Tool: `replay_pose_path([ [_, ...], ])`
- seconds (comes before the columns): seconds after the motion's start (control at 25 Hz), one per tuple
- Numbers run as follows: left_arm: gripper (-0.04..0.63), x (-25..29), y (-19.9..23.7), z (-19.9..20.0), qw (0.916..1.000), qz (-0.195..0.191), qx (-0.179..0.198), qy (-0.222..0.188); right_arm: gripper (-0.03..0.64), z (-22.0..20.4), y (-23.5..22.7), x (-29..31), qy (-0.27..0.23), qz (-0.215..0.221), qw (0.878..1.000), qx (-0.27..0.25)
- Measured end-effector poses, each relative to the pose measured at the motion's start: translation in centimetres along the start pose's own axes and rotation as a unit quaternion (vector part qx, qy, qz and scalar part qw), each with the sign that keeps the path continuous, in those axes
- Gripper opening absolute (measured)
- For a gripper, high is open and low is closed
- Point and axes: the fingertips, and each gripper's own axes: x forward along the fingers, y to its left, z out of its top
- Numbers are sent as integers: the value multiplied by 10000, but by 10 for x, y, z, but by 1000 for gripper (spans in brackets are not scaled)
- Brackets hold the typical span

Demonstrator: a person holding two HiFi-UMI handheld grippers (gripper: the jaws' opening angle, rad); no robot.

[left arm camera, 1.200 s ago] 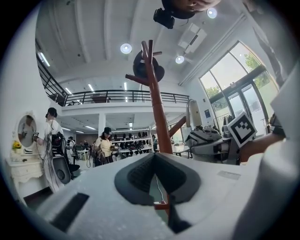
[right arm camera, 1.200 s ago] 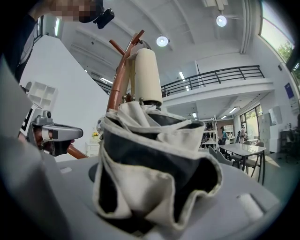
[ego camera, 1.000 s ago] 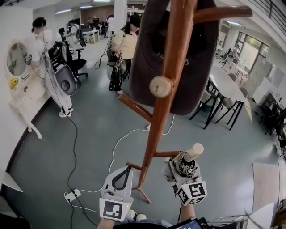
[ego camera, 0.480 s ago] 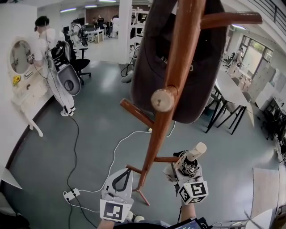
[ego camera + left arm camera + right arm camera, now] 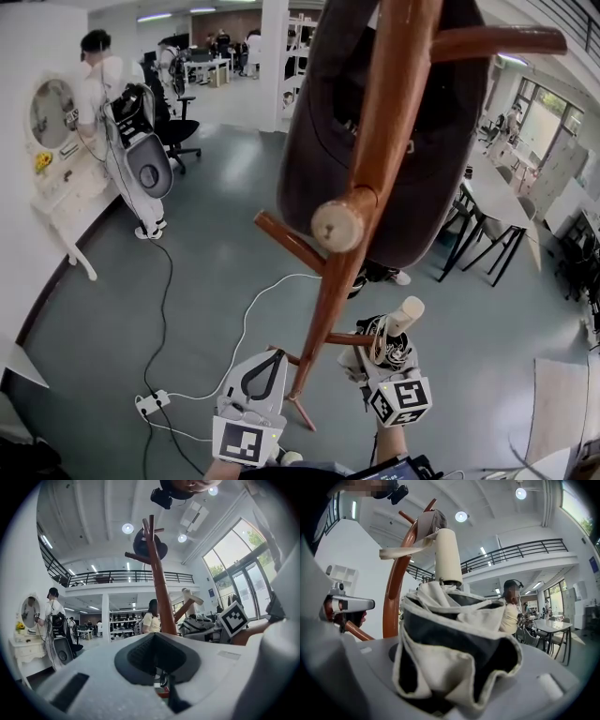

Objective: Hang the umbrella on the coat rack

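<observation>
A tall wooden coat rack (image 5: 361, 216) rises in front of me, with a dark hat (image 5: 412, 141) hanging near its top and a round-ended peg (image 5: 336, 225) pointing at me. My right gripper (image 5: 386, 352) is shut on a folded cream-and-dark umbrella (image 5: 454, 634). Its cream handle (image 5: 406, 316) points up beside the rack's low peg (image 5: 347, 338). The umbrella's strap (image 5: 405, 550) trails toward the pole (image 5: 396, 588). My left gripper (image 5: 267, 361) is left of the pole's foot, shut with nothing in it.
Cables and a power strip (image 5: 150, 405) lie on the grey floor at the left. A person with gear (image 5: 131, 141) stands by a white mirror table (image 5: 56, 178). Tables and chairs (image 5: 487, 216) stand at the right.
My right gripper has carried the umbrella slightly nearer the rack's low peg. The person in yellow behind the rack has gone from the head view. The left gripper stays put.
</observation>
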Motion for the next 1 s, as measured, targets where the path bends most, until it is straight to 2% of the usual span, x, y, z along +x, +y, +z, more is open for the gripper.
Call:
replay_pose_path([
  [0.16, 8, 3, -1, 4, 10000, -32, 52, 3, 291, -6, 3, 5, 112, 58, 9999, 27],
  [0.56, 8, 12, -5, -5, 9998, -70, -141, 100, 291, -19, -14, 2, 162, -137, 9997, 144],
  [0.72, 8, 12, -6, -5, 9998, -119, 42, 143, 291, -28, -14, 2, 228, -121, 9994, 209],
  [1.0, 8, 12, -4, -9, 9997, -27, -135, 184, 291, -43, -8, 9, 303, -34, 9989, 355],
])
